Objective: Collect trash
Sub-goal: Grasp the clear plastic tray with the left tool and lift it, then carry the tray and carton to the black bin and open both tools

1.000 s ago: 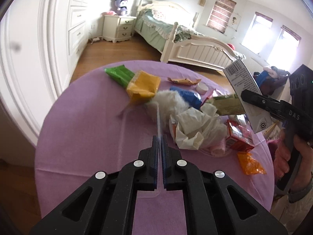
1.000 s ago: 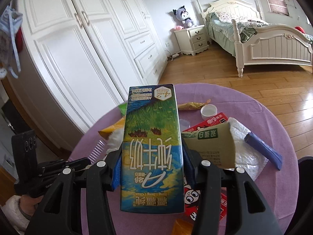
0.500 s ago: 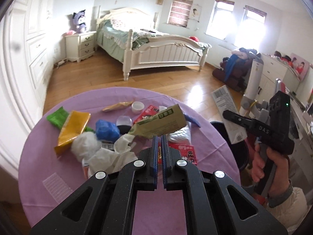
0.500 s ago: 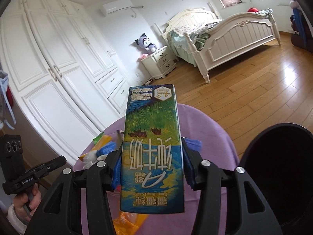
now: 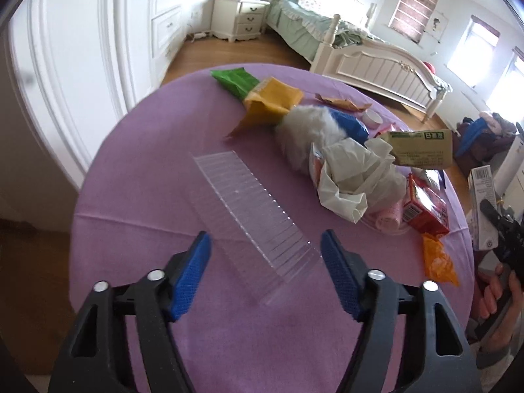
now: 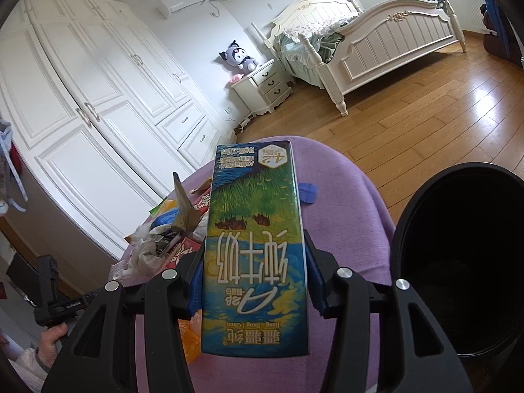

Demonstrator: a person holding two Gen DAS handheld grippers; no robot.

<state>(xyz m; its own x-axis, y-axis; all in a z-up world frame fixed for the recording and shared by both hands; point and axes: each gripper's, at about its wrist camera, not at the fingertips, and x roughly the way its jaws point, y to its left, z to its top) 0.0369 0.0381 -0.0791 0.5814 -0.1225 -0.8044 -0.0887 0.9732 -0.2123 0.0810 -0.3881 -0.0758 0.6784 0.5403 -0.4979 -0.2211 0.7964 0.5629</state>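
A: How far along?
B: Barely. The right gripper [image 6: 253,283] pinches the milk carton [image 6: 255,249], the black bin [image 6: 465,262] at right.
A: The left gripper [image 5: 266,273]?
B: Jaws just spread, empty, over the clear tray [image 5: 252,209]; the wrapper pile [image 5: 353,170] at centre right remains.

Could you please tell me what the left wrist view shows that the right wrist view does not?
Only the left wrist view shows the clear ribbed plastic tray lying on the cloth ahead of the open left gripper, whose jaws have just been opening, plus the green wrapper.

Only the right wrist view shows the black bin beside the table and the printed front of the milk carton clamped in the right gripper.

Both show the purple tablecloth, the trash pile, the bed and the nightstand.
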